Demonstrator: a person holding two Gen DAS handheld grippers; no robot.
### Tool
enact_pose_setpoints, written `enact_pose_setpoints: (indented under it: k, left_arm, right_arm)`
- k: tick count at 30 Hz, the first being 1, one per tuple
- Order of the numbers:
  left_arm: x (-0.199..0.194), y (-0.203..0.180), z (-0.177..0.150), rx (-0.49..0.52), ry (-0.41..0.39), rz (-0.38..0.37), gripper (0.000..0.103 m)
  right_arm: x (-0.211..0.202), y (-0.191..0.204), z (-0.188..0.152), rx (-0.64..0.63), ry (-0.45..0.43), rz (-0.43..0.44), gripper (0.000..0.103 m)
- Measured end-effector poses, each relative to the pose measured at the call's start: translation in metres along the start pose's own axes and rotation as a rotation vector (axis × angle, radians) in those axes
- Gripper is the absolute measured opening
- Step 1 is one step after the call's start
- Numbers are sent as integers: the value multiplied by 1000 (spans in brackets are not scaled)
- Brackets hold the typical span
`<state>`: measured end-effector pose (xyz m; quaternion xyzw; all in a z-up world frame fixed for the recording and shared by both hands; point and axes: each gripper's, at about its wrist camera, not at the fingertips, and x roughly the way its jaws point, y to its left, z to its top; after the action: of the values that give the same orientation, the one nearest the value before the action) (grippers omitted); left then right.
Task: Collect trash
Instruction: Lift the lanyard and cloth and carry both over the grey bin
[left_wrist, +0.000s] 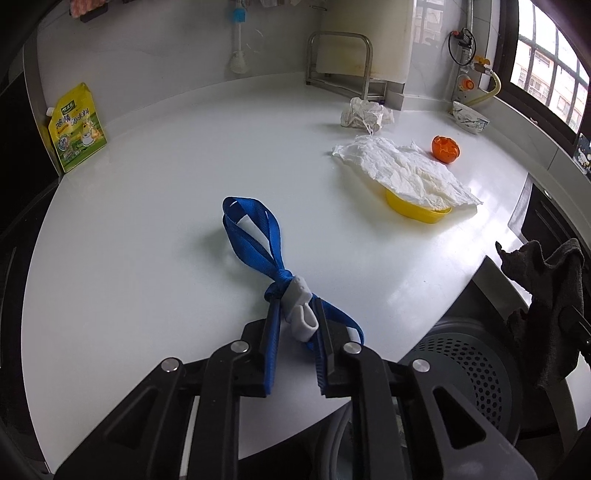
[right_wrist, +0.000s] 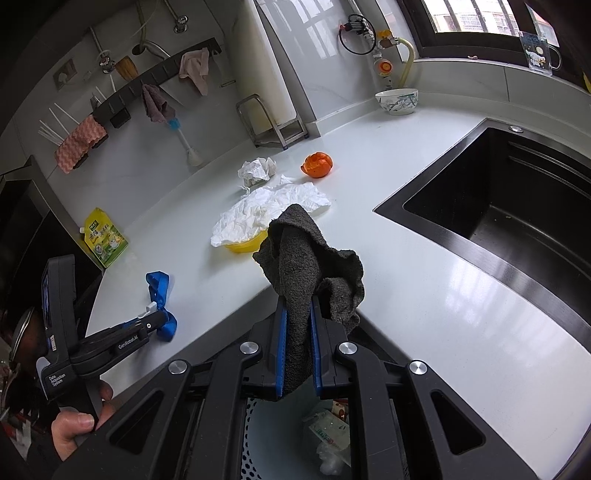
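My left gripper holds a blue strap with a grey piece at its knot; it lies on the white counter and also shows in the right wrist view. My right gripper is shut on a dark grey rag, held up over a perforated grey trash bin with wrappers inside. The rag also shows in the left wrist view. Farther on lie a white paper towel over a yellow dish, a crumpled paper ball and an orange peel.
A yellow-green seasoning pouch leans at the left wall. A white bowl stands by the window. A black sink is at the right. A steel rack stands at the back wall. The bin sits below the counter edge.
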<state>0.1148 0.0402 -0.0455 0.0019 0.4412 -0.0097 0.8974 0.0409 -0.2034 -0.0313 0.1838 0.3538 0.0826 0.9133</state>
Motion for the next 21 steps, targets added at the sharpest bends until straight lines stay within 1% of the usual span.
enact_pose_setpoints:
  k: [8,15,21]
  left_arm:
    - [-37,-17,-15,73,-49,-30,17]
    - [-68,-39,-40,131,-59,-120,17]
    - [-86,-62,-61,195,-61,-204,17]
  right_arm:
    - [-11,-1,-14,-3,8,-12,11]
    - [-36,-6,-38,-27,12,-53,11]
    - [-55,-19,-67,6,35,-74,11]
